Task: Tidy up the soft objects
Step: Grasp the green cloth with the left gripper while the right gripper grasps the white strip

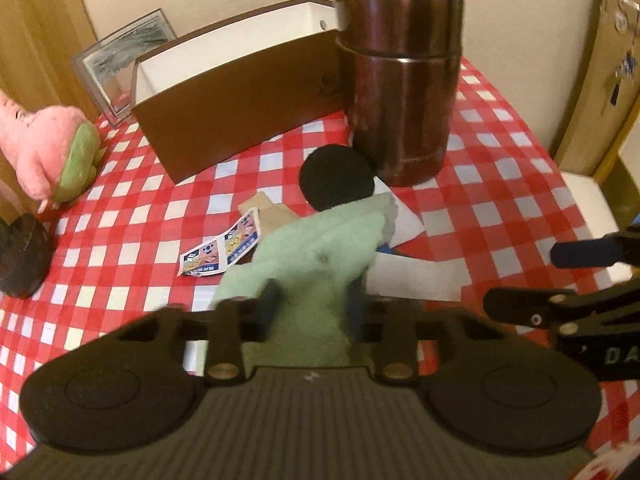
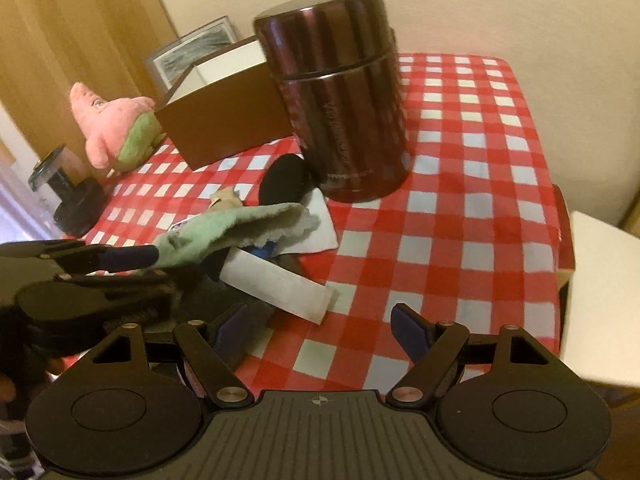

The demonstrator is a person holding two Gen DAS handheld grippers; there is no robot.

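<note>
My left gripper (image 1: 314,300) is shut on a pale green cloth (image 1: 316,248), held lifted above the checked table; the cloth also shows in the right wrist view (image 2: 224,236), sticking out from the left gripper's fingers (image 2: 132,258). My right gripper (image 2: 316,330) is open and empty over the table's front, right of the cloth; its fingers (image 1: 584,254) show at the right edge of the left wrist view. A pink and green plush (image 1: 52,152) lies at the far left, also in the right wrist view (image 2: 120,132). An open brown box (image 1: 240,120) with a white inside stands behind.
A tall dark metal canister (image 1: 400,80) stands right of the box. A black round pad (image 1: 336,176), white paper (image 1: 412,276), a printed leaflet (image 1: 220,252) and a tan item (image 1: 268,212) lie under the cloth. A clear framed picture (image 1: 116,60) leans at the back left. A dark object (image 1: 24,256) sits at the left edge.
</note>
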